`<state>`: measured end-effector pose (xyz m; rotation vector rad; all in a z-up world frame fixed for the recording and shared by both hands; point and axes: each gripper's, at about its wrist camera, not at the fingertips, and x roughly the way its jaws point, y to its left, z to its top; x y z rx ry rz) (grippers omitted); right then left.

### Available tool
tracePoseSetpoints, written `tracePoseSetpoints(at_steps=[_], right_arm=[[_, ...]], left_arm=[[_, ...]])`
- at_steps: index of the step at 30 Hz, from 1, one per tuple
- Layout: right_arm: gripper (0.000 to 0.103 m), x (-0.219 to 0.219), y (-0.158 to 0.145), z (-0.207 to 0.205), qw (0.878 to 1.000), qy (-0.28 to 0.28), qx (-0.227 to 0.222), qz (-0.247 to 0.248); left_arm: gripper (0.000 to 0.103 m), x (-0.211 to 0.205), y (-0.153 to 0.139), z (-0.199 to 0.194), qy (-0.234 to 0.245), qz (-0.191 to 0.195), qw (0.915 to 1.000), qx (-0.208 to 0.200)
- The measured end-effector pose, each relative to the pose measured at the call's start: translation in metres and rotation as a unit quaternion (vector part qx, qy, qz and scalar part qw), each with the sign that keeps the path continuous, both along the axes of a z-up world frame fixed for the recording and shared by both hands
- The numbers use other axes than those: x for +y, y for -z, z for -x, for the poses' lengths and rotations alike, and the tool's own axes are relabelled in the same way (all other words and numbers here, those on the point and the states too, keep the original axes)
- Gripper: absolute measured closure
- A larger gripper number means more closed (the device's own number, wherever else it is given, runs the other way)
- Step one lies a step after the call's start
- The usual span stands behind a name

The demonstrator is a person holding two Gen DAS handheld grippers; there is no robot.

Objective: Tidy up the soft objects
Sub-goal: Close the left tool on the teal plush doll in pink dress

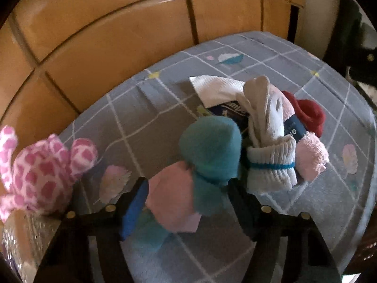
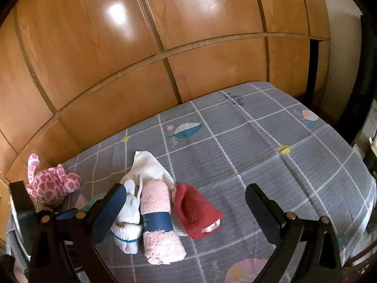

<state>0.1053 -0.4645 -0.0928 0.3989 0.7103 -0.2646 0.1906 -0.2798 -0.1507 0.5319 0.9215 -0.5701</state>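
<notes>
My left gripper (image 1: pixel 188 198) is shut on a teal and pink soft bundle (image 1: pixel 207 155), held just above the grey checked bed cover (image 1: pixel 141 122). Beside it lies a pile: a white sock roll (image 1: pixel 271 162) with a blue band, a pink rolled towel (image 2: pixel 157 221) with a navy band, a red hat (image 2: pixel 195 212) and a white cloth (image 2: pixel 150 167). A pink spotted plush toy (image 1: pixel 42 169) sits at the left; it also shows in the right wrist view (image 2: pixel 51 184). My right gripper (image 2: pixel 186 207) is open and empty above the pile.
A wooden wardrobe (image 2: pixel 141 59) runs along the far side of the bed. A shiny silver bag (image 1: pixel 21 243) lies under the plush toy at the left. Dark furniture (image 1: pixel 353 47) stands beyond the bed's right edge. Open cover (image 2: pixel 271 153) lies to the right.
</notes>
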Motion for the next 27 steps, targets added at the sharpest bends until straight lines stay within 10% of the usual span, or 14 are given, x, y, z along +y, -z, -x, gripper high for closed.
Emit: tracePoseSetpoints(at_steps=[3, 9, 17, 27], right_arm=[[0.0, -0.001, 0.001, 0.0, 1.0, 0.001, 0.001, -0.005], [0.001, -0.001, 0.001, 0.001, 1.0, 0.005, 0.001, -0.007], [0.005, 0.007, 0.005, -0.004, 1.0, -0.012, 0.016, 0.004], [0.007, 0.013, 0.01, -0.007, 0.999, -0.024, 0.033, 0.019]], left_arm=[[0.036, -0.011, 0.008, -0.005, 0.018, -0.014, 0.9997, 0.0], [0.078, -0.015, 0.014, -0.015, 0.026, 0.008, 0.9991, 0.033], [0.078, 0.024, -0.015, -0.031, -0.038, 0.098, 0.9912, 0.08], [0.078, 0.081, -0.089, -0.061, -0.121, 0.15, 0.981, 0.022]])
